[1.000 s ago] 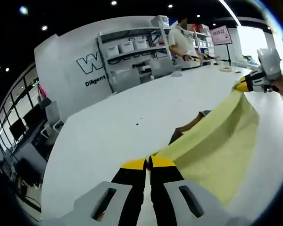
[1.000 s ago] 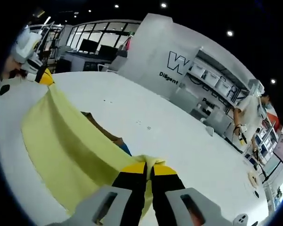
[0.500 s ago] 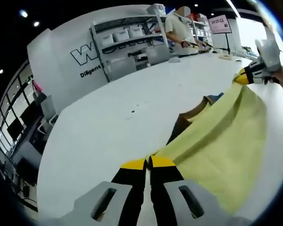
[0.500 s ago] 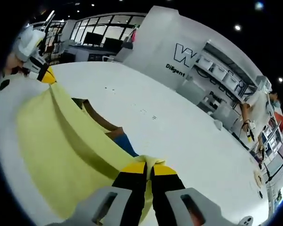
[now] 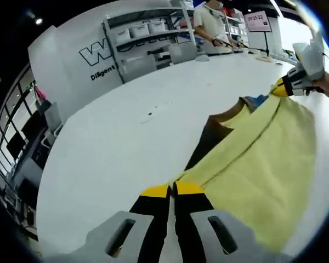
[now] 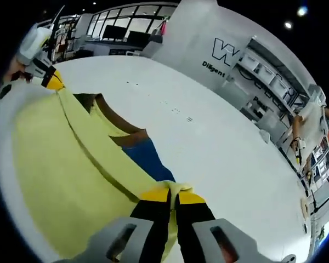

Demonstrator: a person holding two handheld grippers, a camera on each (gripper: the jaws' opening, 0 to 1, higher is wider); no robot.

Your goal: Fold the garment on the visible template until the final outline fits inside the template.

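Left gripper view: my left gripper (image 5: 171,189) is clamped tight on one corner of the yellow garment (image 5: 263,164), while my right gripper (image 5: 288,87), seen across the cloth, pinches the opposite corner. Between them the lifted edge runs taut above the white table (image 5: 126,148).

Right gripper view: my right gripper (image 6: 172,194) has its jaws closed on the fabric's edge, and my left gripper (image 6: 50,81) grips the far corner. The garment (image 6: 55,159) lies spread below and beside the jaws, with a brown band (image 6: 132,137) and a blue patch (image 6: 148,159) showing just past the raised edge; whether these belong to the garment or to the template, I cannot tell.

I judge this to be mid-fold: one edge is lifted by both corners and is being carried over the rest of the cloth. The next move calls for bringing both corners across together, level and taut, then lowering them so the edge lands squarely without creasing.

A person (image 5: 209,22) works at distant shelves (image 5: 148,38).
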